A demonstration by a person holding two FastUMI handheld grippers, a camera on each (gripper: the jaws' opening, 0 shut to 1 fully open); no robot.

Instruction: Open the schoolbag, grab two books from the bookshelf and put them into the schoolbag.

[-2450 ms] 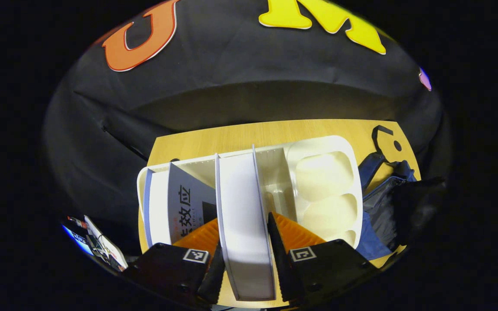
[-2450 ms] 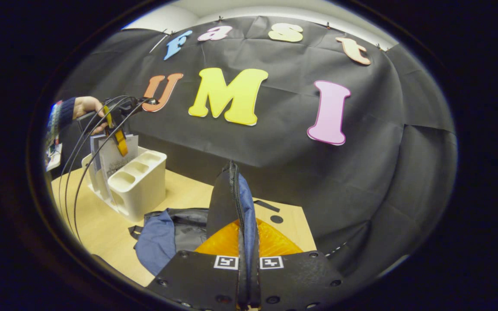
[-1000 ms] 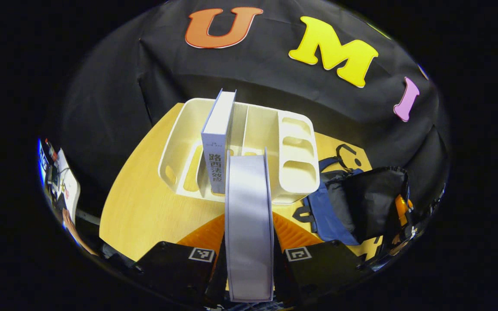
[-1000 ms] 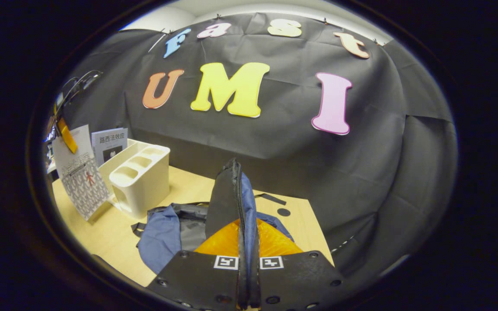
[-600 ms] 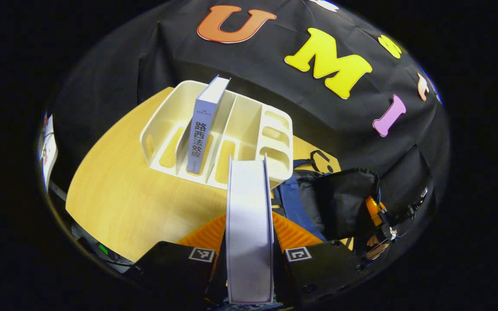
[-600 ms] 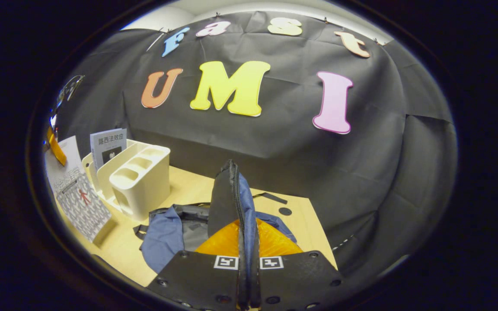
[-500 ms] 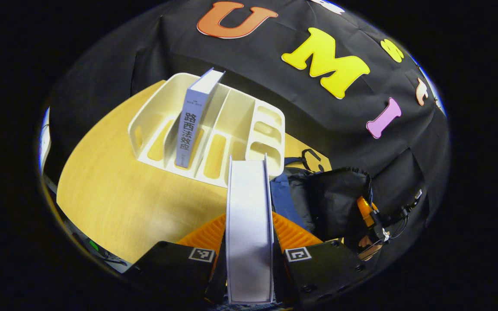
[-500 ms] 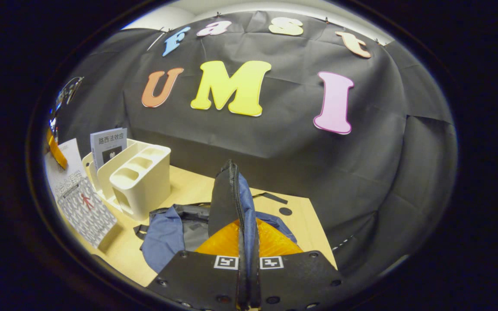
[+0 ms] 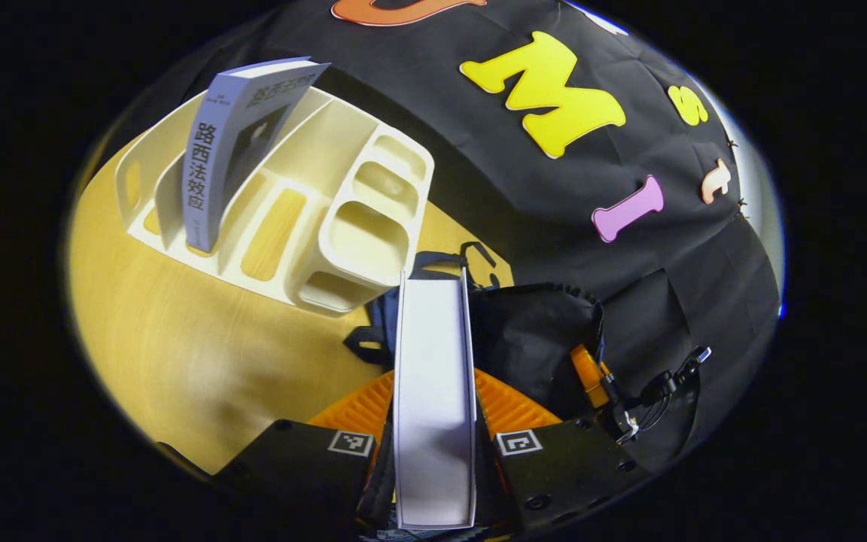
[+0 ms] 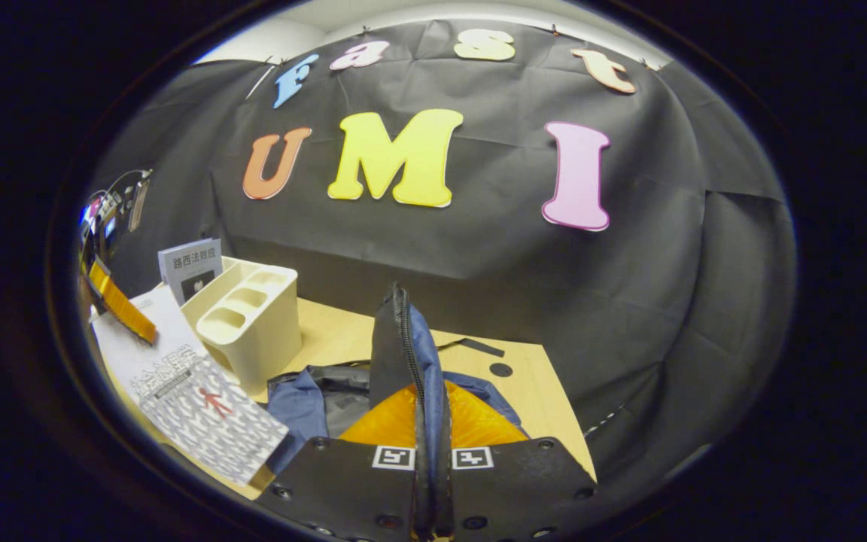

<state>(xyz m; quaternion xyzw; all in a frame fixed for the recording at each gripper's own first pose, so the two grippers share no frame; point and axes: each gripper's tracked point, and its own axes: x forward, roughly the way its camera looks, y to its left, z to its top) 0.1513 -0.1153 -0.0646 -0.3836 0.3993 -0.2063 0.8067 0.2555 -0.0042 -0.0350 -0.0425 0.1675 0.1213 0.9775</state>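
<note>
My left gripper [image 9: 433,380] is shut on a white-edged book [image 9: 433,421], held edge-on above the table. In the right gripper view this patterned book [image 10: 193,399] hangs tilted at the left, just beside the bag, with the left gripper [image 10: 121,305] clamped on its upper corner. The blue and black schoolbag [image 9: 531,331] lies past the book's far end. My right gripper [image 10: 427,399] is shut on the bag's zipper flap [image 10: 403,346] and holds it upright, so the bag stands open. A second book [image 9: 215,165] stays upright in the cream bookshelf [image 9: 343,226].
The bookshelf [image 10: 253,324] stands on the wooden table [image 10: 524,399] to the left of the bag [image 10: 305,399], with the second book [image 10: 191,267] in its far slot. The black cloth wall runs close behind the table. The right gripper [image 9: 591,373] shows at the bag's raised flap.
The left gripper has lifted the book out of the bookshelf and carried it rightward and lower, up to the bag. The right gripper keeps holding the flap up, almost unmoved.
</note>
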